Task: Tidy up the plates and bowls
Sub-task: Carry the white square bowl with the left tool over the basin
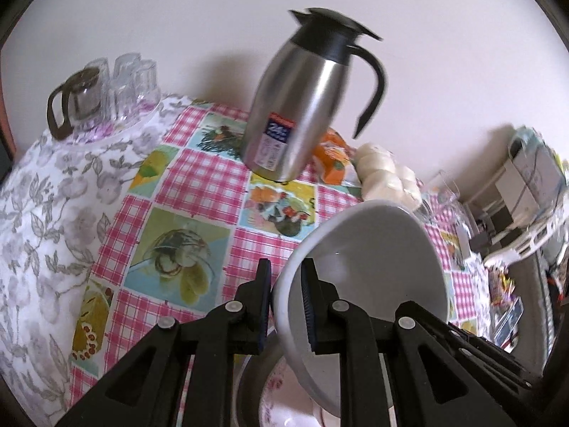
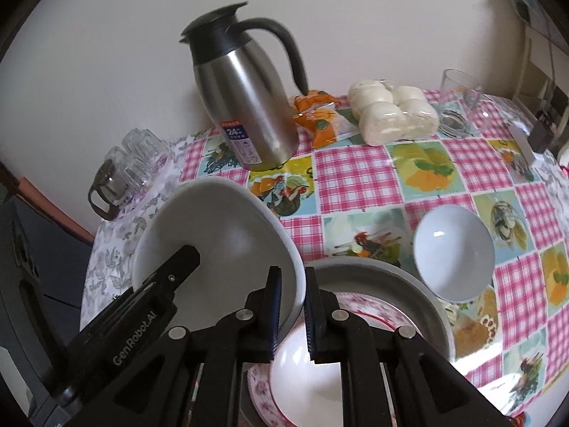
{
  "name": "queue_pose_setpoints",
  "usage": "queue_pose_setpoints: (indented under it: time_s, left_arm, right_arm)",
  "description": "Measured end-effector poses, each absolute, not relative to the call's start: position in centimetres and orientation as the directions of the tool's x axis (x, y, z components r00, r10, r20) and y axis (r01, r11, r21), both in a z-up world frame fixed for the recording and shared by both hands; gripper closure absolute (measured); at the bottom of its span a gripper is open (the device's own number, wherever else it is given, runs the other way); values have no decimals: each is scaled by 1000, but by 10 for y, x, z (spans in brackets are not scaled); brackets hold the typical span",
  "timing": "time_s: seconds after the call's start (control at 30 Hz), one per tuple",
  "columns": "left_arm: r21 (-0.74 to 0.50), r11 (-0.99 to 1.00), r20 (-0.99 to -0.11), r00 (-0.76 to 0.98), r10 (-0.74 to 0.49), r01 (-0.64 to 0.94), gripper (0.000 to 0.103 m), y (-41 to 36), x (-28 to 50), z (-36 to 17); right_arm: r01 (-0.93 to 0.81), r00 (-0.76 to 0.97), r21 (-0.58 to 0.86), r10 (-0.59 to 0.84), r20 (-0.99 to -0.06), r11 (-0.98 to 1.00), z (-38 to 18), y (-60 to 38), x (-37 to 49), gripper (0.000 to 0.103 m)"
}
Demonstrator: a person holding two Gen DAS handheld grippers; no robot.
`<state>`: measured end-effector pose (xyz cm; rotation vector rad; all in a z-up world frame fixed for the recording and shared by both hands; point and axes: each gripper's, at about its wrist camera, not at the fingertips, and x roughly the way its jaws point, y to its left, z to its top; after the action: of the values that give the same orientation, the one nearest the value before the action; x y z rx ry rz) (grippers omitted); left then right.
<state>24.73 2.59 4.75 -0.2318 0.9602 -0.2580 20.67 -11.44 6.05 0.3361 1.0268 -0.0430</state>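
I have both grippers, left (image 1: 286,277) and right (image 2: 292,284), pinching the big white bowl's (image 2: 220,227) rim, in front of the steel thermos jug (image 2: 245,106); the bowl looks empty.

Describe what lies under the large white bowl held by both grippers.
Under the large white bowl sits a floral-rimmed plate inside a grey round tray, on the checked tablecloth. The bowl and grippers hide the plate's left part.
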Motion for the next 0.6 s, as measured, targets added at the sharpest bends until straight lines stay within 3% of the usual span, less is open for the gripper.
queue_pose_setpoints:
  time_s: [0.33, 0.6]
  left_arm:
    - [-178, 964, -777, 573, -260, 196, 86, -16, 212, 58]
    - [-150, 964, -770, 586, -252, 218, 86, -33, 195, 63]
  right_arm:
    - [224, 604, 376, 175, -777, 899, 63, -159, 161, 88]
    - [207, 649, 424, 200, -734, 882, 66, -180, 141, 87]
